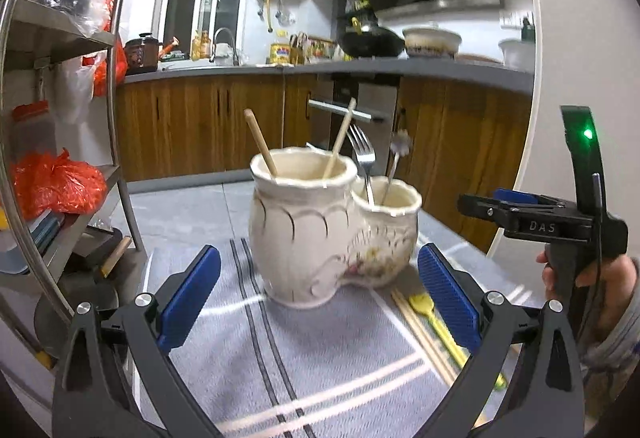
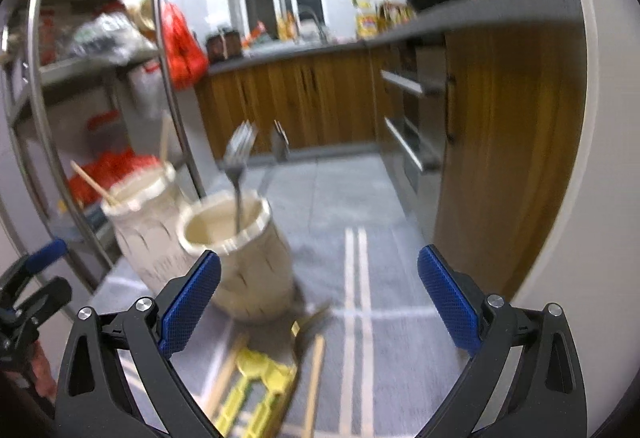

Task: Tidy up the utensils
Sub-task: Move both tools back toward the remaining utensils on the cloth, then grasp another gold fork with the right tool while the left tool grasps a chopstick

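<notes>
A cream ceramic holder (image 1: 312, 238) with two joined pots stands on a grey striped cloth (image 1: 320, 378). The bigger pot holds two wooden sticks (image 1: 260, 141). A fork (image 1: 362, 153) and another metal utensil (image 1: 398, 149) stand in the smaller pot. My left gripper (image 1: 320, 278) is open just in front of the holder, with nothing between its pads. A yellow utensil (image 1: 434, 322) and chopsticks (image 1: 416, 330) lie on the cloth to the holder's right. My right gripper (image 2: 320, 286) is open over the cloth, above yellow utensils (image 2: 256, 390) and chopsticks (image 2: 316, 378), with the holder (image 2: 240, 262) to its left.
A metal shelf rack (image 1: 52, 141) with red bags stands close on the left. Wooden cabinets (image 1: 200, 125) and a counter lie beyond the table. A hand (image 1: 600, 278) holds the right gripper (image 1: 492, 203) at the right edge. The left gripper (image 2: 48, 274) shows at the far left.
</notes>
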The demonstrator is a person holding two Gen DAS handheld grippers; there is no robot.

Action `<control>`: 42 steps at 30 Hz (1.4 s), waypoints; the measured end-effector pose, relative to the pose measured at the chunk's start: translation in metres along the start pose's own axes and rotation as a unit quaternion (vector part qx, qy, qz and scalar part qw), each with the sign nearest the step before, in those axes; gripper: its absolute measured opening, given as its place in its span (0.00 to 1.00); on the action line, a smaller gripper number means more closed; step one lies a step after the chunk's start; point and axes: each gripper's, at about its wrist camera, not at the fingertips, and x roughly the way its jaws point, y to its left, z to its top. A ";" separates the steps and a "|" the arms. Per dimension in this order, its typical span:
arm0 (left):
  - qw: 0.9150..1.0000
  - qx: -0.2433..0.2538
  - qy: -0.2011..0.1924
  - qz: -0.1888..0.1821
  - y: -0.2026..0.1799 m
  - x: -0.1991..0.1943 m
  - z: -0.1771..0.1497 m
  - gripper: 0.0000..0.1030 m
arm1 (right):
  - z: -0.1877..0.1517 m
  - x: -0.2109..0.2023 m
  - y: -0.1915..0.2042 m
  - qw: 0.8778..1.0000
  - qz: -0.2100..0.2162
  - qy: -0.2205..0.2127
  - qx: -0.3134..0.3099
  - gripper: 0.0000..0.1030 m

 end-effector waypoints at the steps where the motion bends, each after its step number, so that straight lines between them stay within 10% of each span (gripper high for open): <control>1: 1.000 0.003 0.006 -0.002 -0.001 0.001 -0.003 0.94 | -0.004 0.004 -0.001 1.000 -0.001 0.016 0.000 0.95; 18: 0.998 0.025 0.061 0.001 -0.006 0.017 -0.019 0.95 | -0.029 0.039 0.020 0.992 -0.019 0.118 -0.050 0.91; 28: 0.997 0.028 0.069 -0.003 -0.011 0.020 -0.021 0.94 | -0.032 0.052 0.037 0.987 0.001 0.137 -0.083 0.30; 34: 0.997 0.033 0.075 0.001 -0.016 0.022 -0.021 0.94 | -0.031 0.060 0.034 0.986 0.019 0.146 -0.073 0.11; 42: 0.993 0.047 0.104 0.000 -0.037 0.027 -0.023 0.94 | -0.023 0.042 0.016 0.991 0.039 0.125 -0.040 0.10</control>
